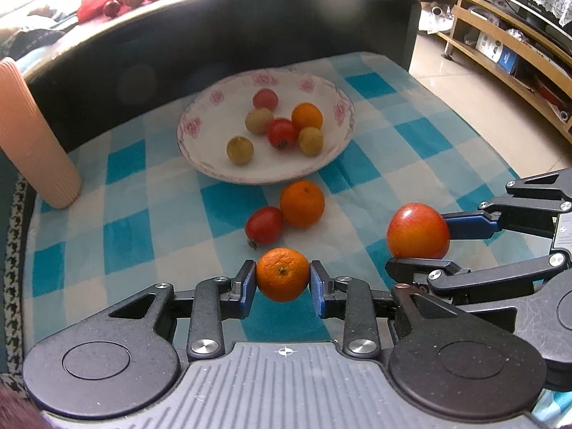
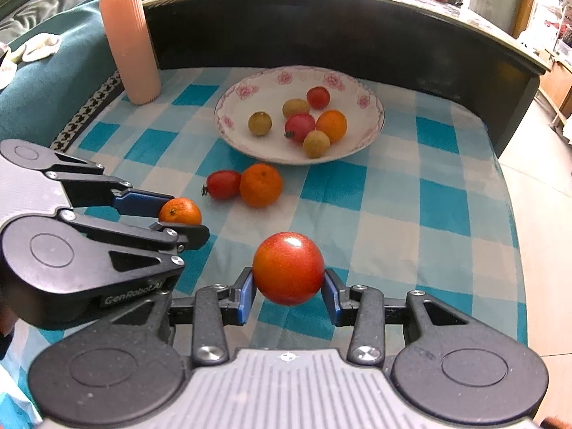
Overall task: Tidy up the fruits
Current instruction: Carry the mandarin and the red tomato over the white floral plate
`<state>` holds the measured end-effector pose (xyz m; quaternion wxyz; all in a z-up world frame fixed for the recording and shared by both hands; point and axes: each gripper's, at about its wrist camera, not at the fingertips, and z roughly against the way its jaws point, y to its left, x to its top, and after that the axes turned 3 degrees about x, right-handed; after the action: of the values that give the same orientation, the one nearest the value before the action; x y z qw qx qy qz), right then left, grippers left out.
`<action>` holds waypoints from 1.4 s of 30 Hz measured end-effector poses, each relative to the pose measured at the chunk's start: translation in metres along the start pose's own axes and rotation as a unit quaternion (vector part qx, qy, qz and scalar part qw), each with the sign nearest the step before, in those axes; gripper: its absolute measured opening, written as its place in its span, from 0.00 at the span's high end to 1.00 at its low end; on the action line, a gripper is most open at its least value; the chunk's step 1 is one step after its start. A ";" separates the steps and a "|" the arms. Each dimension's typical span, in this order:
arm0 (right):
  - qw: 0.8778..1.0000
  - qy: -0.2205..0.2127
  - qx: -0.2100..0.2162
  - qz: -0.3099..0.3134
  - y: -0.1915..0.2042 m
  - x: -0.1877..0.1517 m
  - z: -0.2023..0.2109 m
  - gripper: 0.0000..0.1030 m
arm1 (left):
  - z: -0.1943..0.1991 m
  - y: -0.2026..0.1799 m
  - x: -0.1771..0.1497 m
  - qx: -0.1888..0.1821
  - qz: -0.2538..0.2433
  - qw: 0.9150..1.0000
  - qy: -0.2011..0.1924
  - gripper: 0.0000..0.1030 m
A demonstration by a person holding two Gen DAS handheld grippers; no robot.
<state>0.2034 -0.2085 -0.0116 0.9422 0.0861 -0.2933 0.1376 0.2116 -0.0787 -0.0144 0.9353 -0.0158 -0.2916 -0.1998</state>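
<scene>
**A:** ok so what's each gripper doing here?

**B:** Both are loaded. The left gripper has its fingers clamped on a small orange, one blue pad on each side of it. The right gripper has its fingers squeezed around a big red tomato. Both fruits look lifted off the checkered cloth, though I can't say how high.

**A:** and the two are close together?

**B:** Pretty close. From the left wrist view the right gripper comes in from the right edge with the tomato in it. From the right wrist view the left gripper sits on the left, with the orange peeking out between the fingers.

**A:** where's the rest of the fruit?

**B:** A white plate with pink flowers on the rim sits further back on the cloth. It's got two red tomatoes, one orange and three yellowish-green fruits; I can't tell what those are. Just in front of the plate, on the cloth, a loose orange and a small red tomato lie touching each other.

**A:** anything else on the worktop?

**B:** A ribbed peach cup stands upright at the back left corner of the cloth, well apart from the plate. Behind it all there's a dark ledge.
</scene>
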 end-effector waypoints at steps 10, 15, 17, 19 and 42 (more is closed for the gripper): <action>1.000 -0.018 -0.010 -0.002 -0.003 0.020 -0.001 0.49 | -0.002 0.013 0.022 0.005 0.015 1.000 -0.014 0.63; 0.999 -0.034 -0.013 -0.005 -0.005 0.039 -0.002 0.49 | -0.003 0.025 0.040 0.008 0.032 0.999 -0.020 0.63; 0.999 -0.040 -0.011 -0.007 -0.007 0.047 -0.004 0.49 | -0.006 0.028 0.048 0.012 0.034 0.999 -0.022 0.63; 0.999 -0.042 -0.011 -0.010 -0.010 0.054 -0.008 0.49 | -0.012 0.030 0.054 0.014 0.037 0.999 -0.020 0.63; 0.999 -0.046 -0.018 -0.017 -0.036 0.093 -0.051 0.49 | -0.054 0.042 0.088 0.022 0.058 0.998 -0.012 0.63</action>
<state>0.3151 -0.2106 -0.0018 0.9313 0.0807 -0.3371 0.1118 0.3233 -0.0799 -0.0071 0.9420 -0.0146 -0.3053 -0.1385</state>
